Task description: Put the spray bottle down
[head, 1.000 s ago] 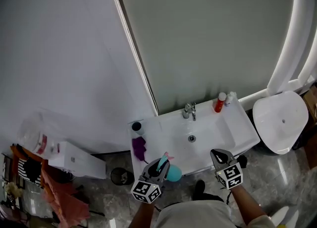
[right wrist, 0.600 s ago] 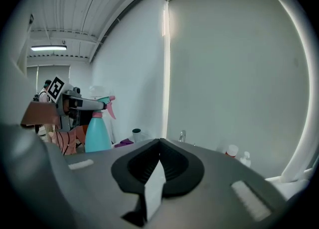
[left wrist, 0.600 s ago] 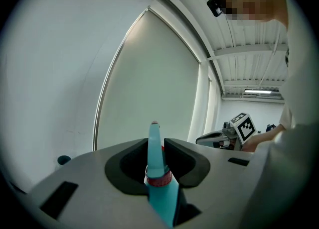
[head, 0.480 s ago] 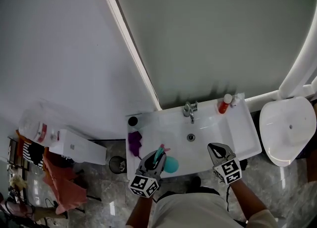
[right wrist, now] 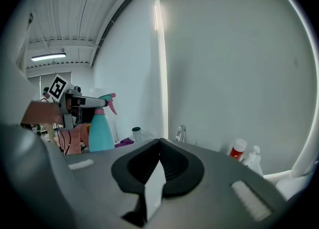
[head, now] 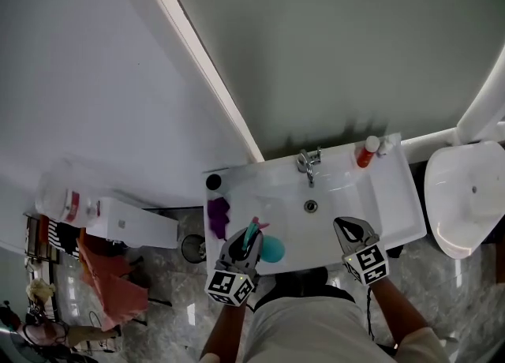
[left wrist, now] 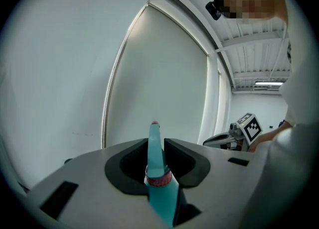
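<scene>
The spray bottle (head: pixel 272 249), teal with a pink trigger, stands upright in the left tool (head: pixel 248 238). The jaws are part-way closed and clamped on the spray head just above the pink collar, with the nozzle end poking up between them. Taking the tap (head: pixel 309 162) as our marker, the bottle sits to its left and nearer the person, over the front edge of the white bench (head: pixel 393 207). Whether its base is touching the bench I can't tell, since the right gripper view hides the bottom of it. Left of the tap and a little closer in than it, a purple cloth (head: pixel 218 213) lies on the bench just beside the bottle. Behind that, a dark cup (head: pixel 214 182) stands at the back left corner. Straight in front of the tap is the drain (head: pixel 311 206). Over to the tap's right, along the back edge, a red bottle (head: pixel 365 152) stands next to a white pump bottle (head: pixel 387 144). The right tool (head: pixel 345 227) is in front of the tap and to its right, above the bench's near edge and well apart from the spray bottle. Its jaw tips are pressed together with nothing between them. Further right of the tap, past the end of the bench, there's a white toilet (head: pixel 469 203).
</scene>
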`<state>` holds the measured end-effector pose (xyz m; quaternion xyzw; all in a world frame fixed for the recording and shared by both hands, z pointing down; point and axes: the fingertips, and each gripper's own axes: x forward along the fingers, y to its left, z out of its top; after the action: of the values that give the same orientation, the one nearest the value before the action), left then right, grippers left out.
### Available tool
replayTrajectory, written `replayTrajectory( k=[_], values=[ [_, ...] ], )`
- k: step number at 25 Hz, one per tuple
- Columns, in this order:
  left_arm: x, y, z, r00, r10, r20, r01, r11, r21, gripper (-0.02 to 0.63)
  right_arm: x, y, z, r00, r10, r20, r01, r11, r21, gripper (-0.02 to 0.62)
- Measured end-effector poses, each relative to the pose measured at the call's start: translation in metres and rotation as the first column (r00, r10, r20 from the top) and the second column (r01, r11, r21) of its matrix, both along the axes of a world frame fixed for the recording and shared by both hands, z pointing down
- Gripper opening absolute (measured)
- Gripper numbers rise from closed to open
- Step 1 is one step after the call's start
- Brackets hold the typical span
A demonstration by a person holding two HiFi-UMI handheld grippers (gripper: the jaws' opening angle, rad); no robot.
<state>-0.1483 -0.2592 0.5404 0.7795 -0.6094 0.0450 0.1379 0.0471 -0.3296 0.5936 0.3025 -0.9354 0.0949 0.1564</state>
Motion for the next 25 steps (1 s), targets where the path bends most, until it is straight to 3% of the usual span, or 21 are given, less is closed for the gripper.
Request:
replayTrajectory(
  k=[7,12,19,25],
  values=[
    [-0.024,-0.016,0.014,1.000,0.025,-0.015,-0.025,1.000,0.004,0.095,-0.019,-0.002,0.013,0.999,0.053,-0.012,-0.053,0.998,-0.020,0.011],
    [-0.047,-0.041,0.025,0.997,0.081,0.019,-0.081,0.996,0.023,0.095,-0.034,0.000,0.014,0.992,0.118,-0.032,-0.119,0.993,-0.025,0.011],
    [-0.072,-0.101,0.060,0.988,0.153,0.031,-0.153,0.988,0.003,0.095,-0.051,-0.010,0.029,0.979,0.193,-0.059,-0.196,0.979,-0.054,0.011],
    [-0.075,-0.161,0.094,0.969,0.226,0.102,-0.227,0.974,0.005,0.095,-0.059,-0.017,0.044,0.961,0.267,-0.074,-0.273,0.959,-0.075,0.011]
  ],
)
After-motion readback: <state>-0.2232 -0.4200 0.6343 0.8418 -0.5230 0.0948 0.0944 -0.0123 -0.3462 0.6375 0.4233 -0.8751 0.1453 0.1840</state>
